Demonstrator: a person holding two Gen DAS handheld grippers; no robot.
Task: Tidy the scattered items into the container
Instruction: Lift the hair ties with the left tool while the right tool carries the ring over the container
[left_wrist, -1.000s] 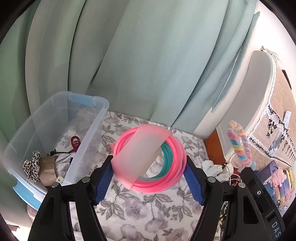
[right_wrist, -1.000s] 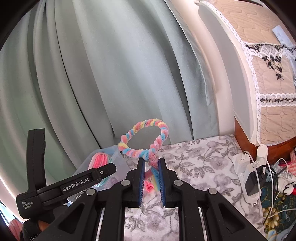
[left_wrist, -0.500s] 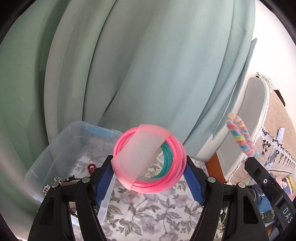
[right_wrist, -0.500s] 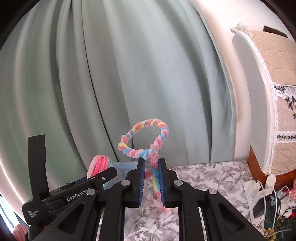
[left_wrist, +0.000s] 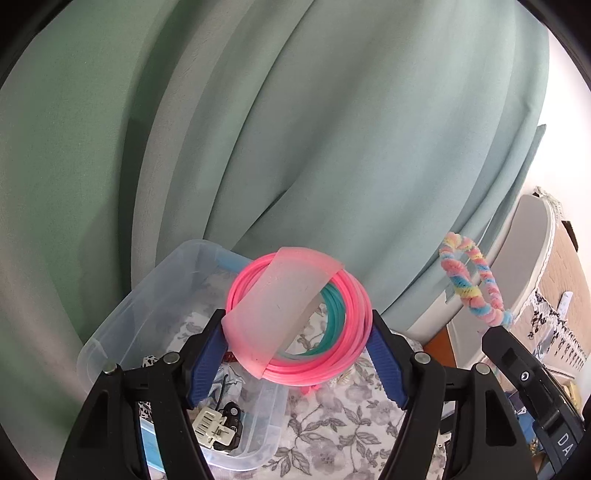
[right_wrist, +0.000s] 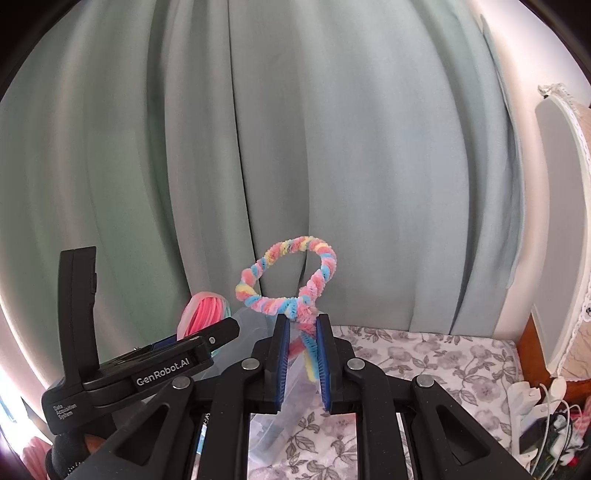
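Observation:
My left gripper (left_wrist: 297, 325) is shut on a coil of pink and teal cord with a pink sleeve (left_wrist: 295, 317), held in the air just right of the clear plastic bin (left_wrist: 122, 328). The bin sits lower left and holds a hair clip (left_wrist: 218, 428) and other small items. My right gripper (right_wrist: 301, 323) is shut on the twisted stem of a pastel fuzzy ring (right_wrist: 286, 273), which stands up above the fingers. In the left wrist view that fuzzy ring (left_wrist: 471, 280) appears at right with the right gripper's body under it. In the right wrist view the left gripper's body (right_wrist: 129, 373) and pink coil (right_wrist: 203, 314) lie at left.
A floral cloth (left_wrist: 332, 424) covers the surface. Green curtains (right_wrist: 295, 147) hang behind everything. A padded headboard (left_wrist: 532, 266) stands at right. Chargers and white cables (right_wrist: 539, 417) lie at the right edge of the cloth.
Both grippers have risen and moved left toward the bin, keeping their loads. The bin has slid from far left to under the left gripper's left finger; curtains now fill more of both views.

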